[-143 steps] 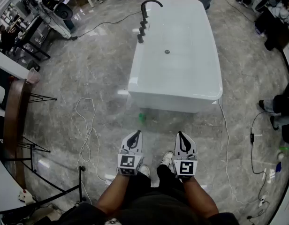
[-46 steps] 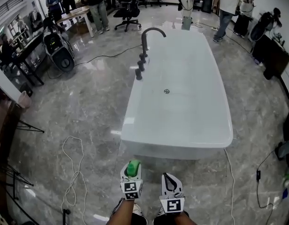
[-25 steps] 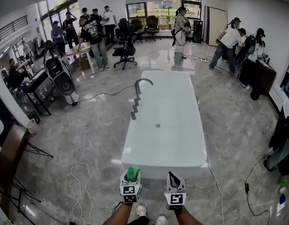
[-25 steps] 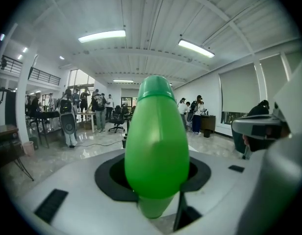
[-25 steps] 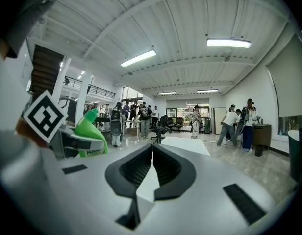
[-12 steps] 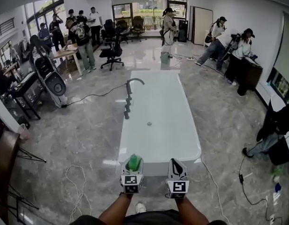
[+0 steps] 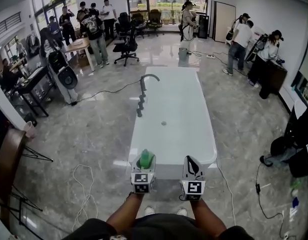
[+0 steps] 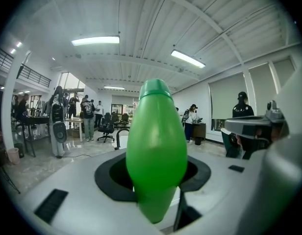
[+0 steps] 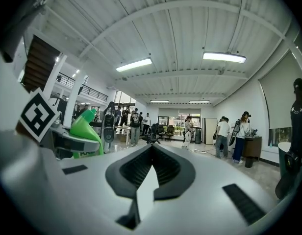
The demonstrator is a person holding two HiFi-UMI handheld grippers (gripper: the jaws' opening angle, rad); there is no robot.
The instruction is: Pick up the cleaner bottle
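One cleaner bottle (image 8: 156, 151) in left gripper (image 7: 145, 159)

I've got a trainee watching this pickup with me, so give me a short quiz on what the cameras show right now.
1. Multiple choice: what do the left tongs grip?
A) a white mug
B) a green cleaner bottle
C) nothing
2. True or false: the right tongs are carrying a cloth.
3. Short answer: which large fixture stands on the floor just ahead of both tongs?

Key:
1. B
2. False: they are shut and empty.
3. The white bathtub.
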